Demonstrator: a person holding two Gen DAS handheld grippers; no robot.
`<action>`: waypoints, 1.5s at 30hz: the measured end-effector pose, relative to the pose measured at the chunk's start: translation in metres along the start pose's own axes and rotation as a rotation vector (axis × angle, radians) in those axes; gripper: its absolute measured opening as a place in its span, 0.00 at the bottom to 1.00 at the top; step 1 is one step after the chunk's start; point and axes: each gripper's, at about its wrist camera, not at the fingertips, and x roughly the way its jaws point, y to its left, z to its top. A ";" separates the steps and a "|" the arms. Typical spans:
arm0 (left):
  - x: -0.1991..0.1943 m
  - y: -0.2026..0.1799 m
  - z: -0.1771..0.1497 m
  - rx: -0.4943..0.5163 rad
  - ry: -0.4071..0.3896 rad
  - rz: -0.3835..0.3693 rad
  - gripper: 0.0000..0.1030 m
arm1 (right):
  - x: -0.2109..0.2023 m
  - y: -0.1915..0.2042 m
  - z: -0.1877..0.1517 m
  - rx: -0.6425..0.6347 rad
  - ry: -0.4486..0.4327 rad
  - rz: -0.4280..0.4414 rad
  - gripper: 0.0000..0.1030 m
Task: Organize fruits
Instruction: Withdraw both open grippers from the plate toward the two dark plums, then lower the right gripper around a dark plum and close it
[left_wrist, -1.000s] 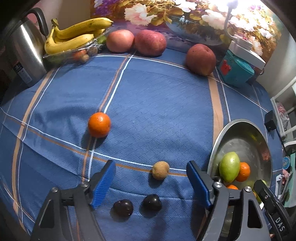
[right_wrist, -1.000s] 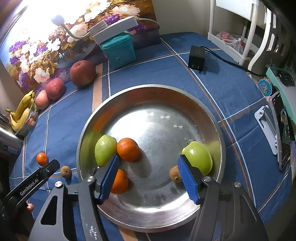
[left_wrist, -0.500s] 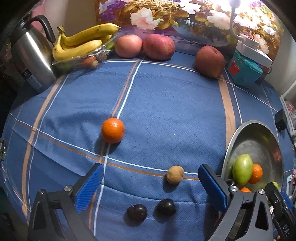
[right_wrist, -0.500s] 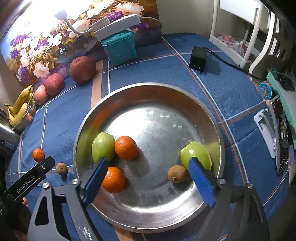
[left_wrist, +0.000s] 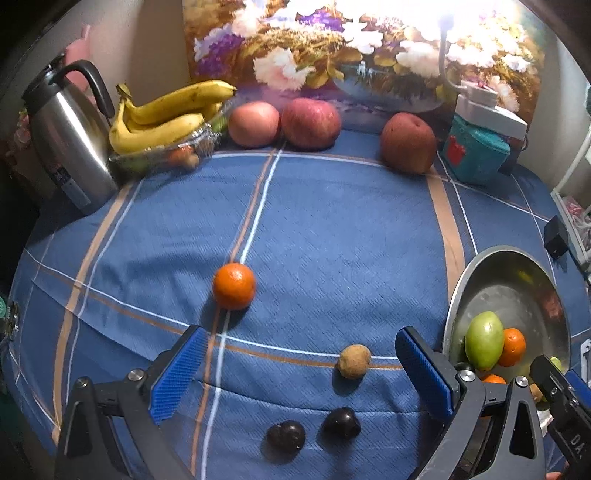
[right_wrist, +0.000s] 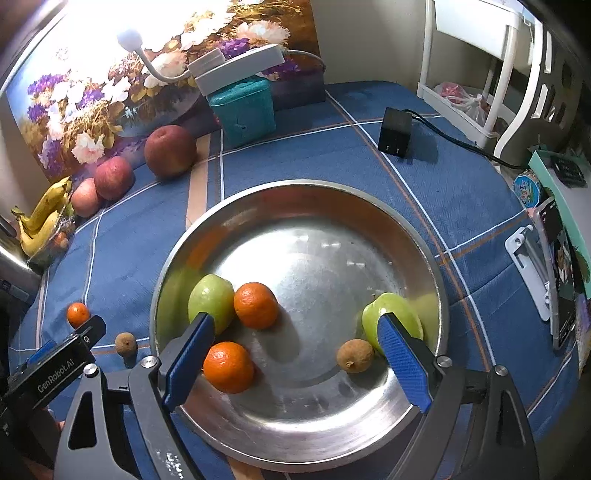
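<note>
Fruits are split between the blue checked bench (left_wrist: 332, 229) and a round metal pan (right_wrist: 295, 199), and several are only partly seen. In the left wrist view the pan (left_wrist: 461, 295) is cut off by the tool's right finger, so that one orange (left_wrist: 493, 379) shows only as a sliver. A clear tray (left_wrist: 162, 157) under the bananas (left_wrist: 162, 114) holds small fruit too blurred to identify. In the pan are found two green fruits, one (right_wrist: 210, 301) at the left touching an orange (right_wrist: 255, 305), the other (right_wrist: 391, 317) by the right rim and partly hidden behind a blue pad; a second orange (right_wrist: 228, 366) and a small brown fruit (right_wrist: 355, 355) lie nearer the front. The left green fruit is oval, its long axis standing nearly upright in the left view. On the cloth an orange (left_wrist: 234, 285), a brown fruit (left_wrist: 354, 360) and two dark glossy fruits (left_wrist: 286, 436) (left_wrist: 341, 422) are seen apart. Three reddish apples (left_wrist: 310, 118) are lined up at the back. The left tool (left_wrist: 295, 373) is spread wide and empty, having just been opening; the right tool (right_wrist: 295, 350) is likewise wide above the pan, with nothing gripped.
</note>
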 end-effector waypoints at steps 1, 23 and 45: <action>-0.001 0.001 -0.001 0.004 -0.014 0.012 1.00 | 0.000 0.001 0.000 -0.005 0.000 -0.001 0.87; -0.024 0.055 -0.005 -0.024 -0.074 0.063 1.00 | -0.010 0.054 -0.018 -0.183 -0.020 -0.004 0.87; -0.028 0.144 -0.016 -0.234 -0.015 0.056 1.00 | -0.015 0.123 -0.037 -0.277 0.010 0.090 0.87</action>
